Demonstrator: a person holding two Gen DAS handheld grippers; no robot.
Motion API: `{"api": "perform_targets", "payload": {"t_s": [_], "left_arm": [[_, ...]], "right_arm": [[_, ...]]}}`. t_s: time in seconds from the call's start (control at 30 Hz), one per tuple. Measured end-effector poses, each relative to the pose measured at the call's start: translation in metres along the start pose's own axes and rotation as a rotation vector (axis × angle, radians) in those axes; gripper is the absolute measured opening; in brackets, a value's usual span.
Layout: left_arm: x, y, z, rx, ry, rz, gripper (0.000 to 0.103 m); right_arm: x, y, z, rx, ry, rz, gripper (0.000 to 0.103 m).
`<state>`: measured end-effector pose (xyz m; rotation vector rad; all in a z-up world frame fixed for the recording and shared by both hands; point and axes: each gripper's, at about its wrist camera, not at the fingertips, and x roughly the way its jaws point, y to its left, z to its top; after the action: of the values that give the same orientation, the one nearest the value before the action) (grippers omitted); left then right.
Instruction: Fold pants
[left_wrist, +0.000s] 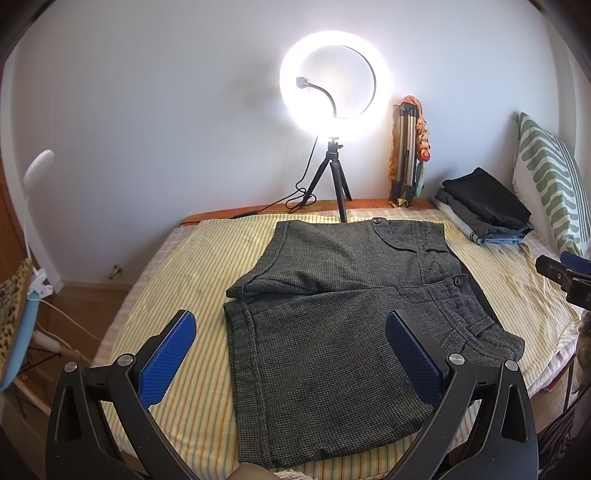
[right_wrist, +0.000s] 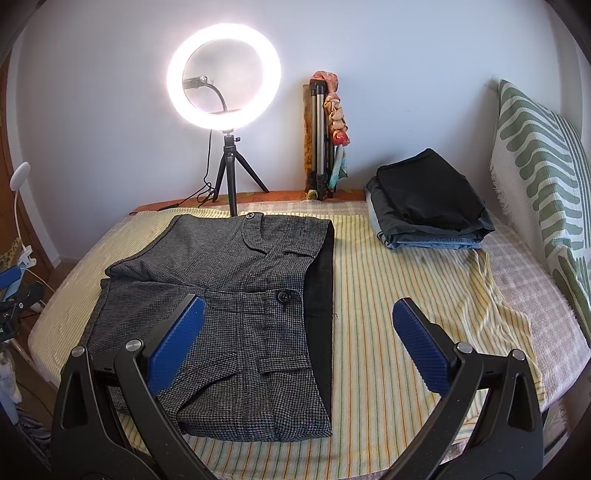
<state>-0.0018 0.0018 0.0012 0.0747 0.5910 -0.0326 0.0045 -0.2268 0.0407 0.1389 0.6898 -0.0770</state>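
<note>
Left wrist view looks across a bed covered with a yellow striped cotton sheet (left_wrist: 155, 266), set against a plain pale wall (left_wrist: 147, 110). Folded grey houndstooth wool pants (left_wrist: 332, 314) lie flat in the middle of the sheet, waistband buttons showing toward the right side and a strip of black lining along their right edge. At the head of the bed, on the right, a green-and-white patterned pillow (right_wrist: 535, 166) stands upright. Near it, a stack of folded dark and denim clothes (right_wrist: 428, 206) rests on the sheet, well apart from the pants. Behind the pants, a lit white ring light on a small black tripod (right_wrist: 223, 77) stands on the bed's far edge. To its right, a collapsed silver tripod draped with an orange floral scarf (right_wrist: 325, 136) leans at the wall. A white gooseneck lamp (left_wrist: 37, 166) shows at the far left.

The left gripper (left_wrist: 291, 328) hovers over the near half of the pants, its blue textured fingers (left_wrist: 166, 365) spread wide apart and holding nothing. The right gripper (right_wrist: 299, 317) hovers over the right edge of the pants, one finger above the cloth and the other above bare sheet; its blue fingers (right_wrist: 421, 347) are likewise spread wide and empty.
</note>
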Motion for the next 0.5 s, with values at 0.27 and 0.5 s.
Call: {"api": "perform_targets", "payload": {"t_s": [0.27,0.5], "left_arm": [[-0.0003,0.0001,0.0006,-0.003,-0.001,0.000,0.102],[-0.0001,0.0002,0.0010,-0.003,0.000,-0.001,0.102]], "right_arm": [[-0.0004,0.0000,0.0000,0.001,0.000,0.000,0.103],[-0.0001,0.0016,-0.0004,0.001,0.001,-0.001,0.103]]}}
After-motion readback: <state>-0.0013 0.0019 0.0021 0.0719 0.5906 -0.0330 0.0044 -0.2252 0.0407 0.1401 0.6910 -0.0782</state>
